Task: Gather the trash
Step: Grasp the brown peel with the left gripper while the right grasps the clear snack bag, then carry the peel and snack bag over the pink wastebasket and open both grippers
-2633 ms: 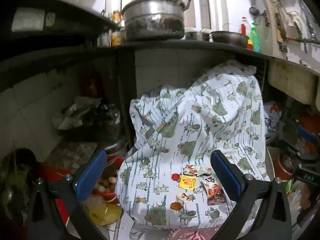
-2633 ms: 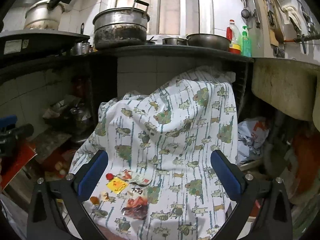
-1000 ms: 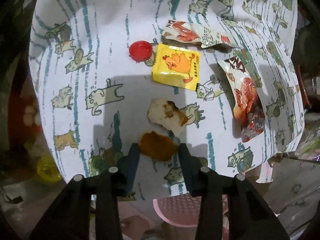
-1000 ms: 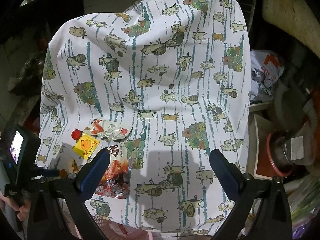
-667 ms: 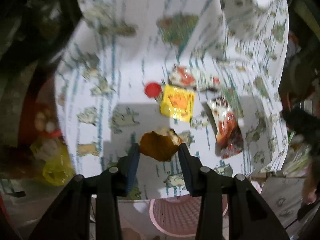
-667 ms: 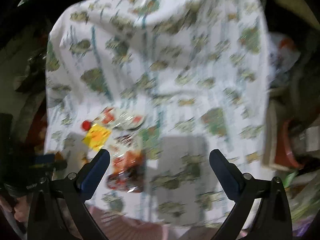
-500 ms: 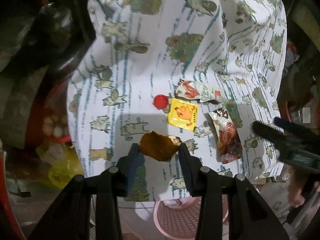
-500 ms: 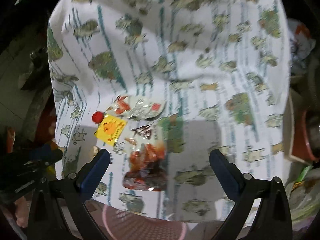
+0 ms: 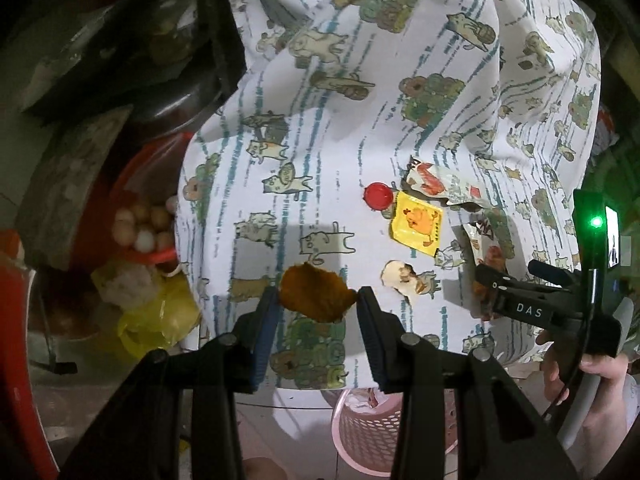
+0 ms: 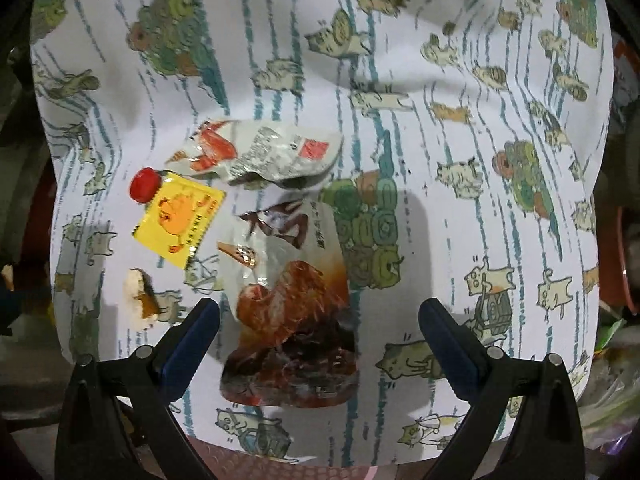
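- Brown food scrap (image 9: 317, 297) is pinched in your left tool (image 9: 318, 300), lifted above the cat-print tabletop cloth (image 9: 400, 128).
- Your right tool (image 10: 319, 314) is spread wide, straddling the red snack wrapper (image 10: 290, 312).

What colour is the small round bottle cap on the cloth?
The small round bottle cap is red, clearest in the right wrist view.

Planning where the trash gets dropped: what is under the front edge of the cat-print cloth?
A pink perforated basket stands below the cloth edge, some wrapper scraps visible inside. Its far side is covered by the cloth, and whatever supports the cloth is hidden.
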